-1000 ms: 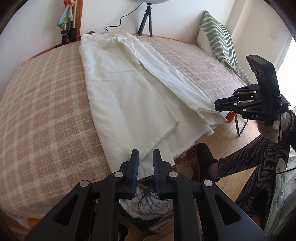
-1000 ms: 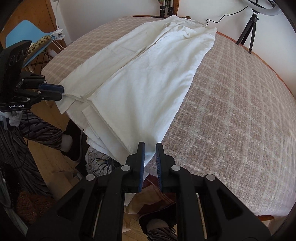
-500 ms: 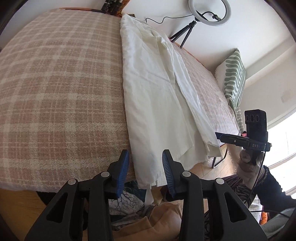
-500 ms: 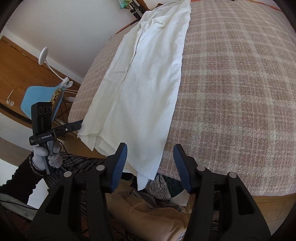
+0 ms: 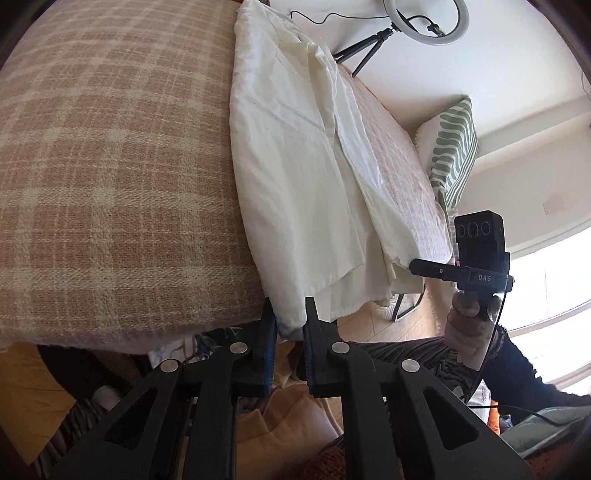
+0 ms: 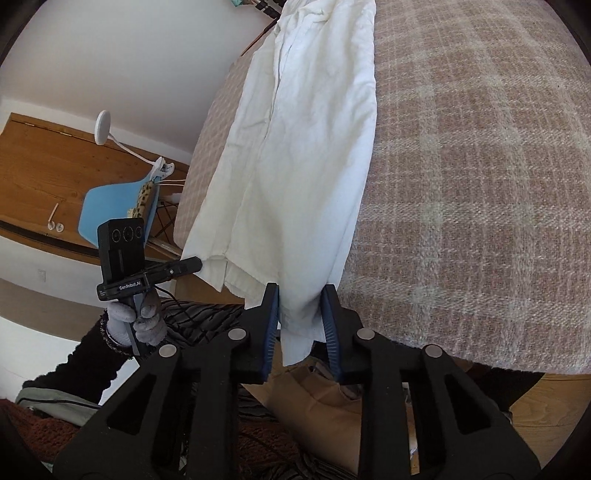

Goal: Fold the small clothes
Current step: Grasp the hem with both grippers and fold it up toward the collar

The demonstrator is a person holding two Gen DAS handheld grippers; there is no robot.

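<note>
- The left gripper (image 5: 289, 317) has its jaws parted a little, with a hanging corner of the white trousers (image 5: 295, 177) between them; the blue pads (image 5: 270, 332) flank the cloth, and I cannot tell whether they touch it.
- The right gripper (image 6: 300, 314) has its jaws spread wider, with the other hanging corner of the white trousers (image 6: 303, 155) in the gap; cloth lies against the left pad and stands clear of the right one.
- From the right wrist view, the left gripper (image 6: 195, 263) reaches the hem from the side, held in a gloved hand (image 6: 136, 321).
- From the left wrist view, the right gripper (image 5: 415, 264) comes to the far hem corner, held by the other hand (image 5: 467, 332).
- The trousers are creamy white and lightly creased, folded lengthwise with one leg lying over the other. They run from the far edge of the bed (image 5: 110, 166) to the near edge, where the cuffs droop over the side.
- The layered hems are uneven at the near edge, the lower leg showing past the upper.
- On either side of the trousers the plaid blanket (image 6: 480, 166) lies broad and bare.
- At the far side stand a ring light on a tripod (image 5: 424, 18) and a green striped cushion (image 5: 452, 155); a blue chair (image 6: 114, 199) sits off the other side.
</note>
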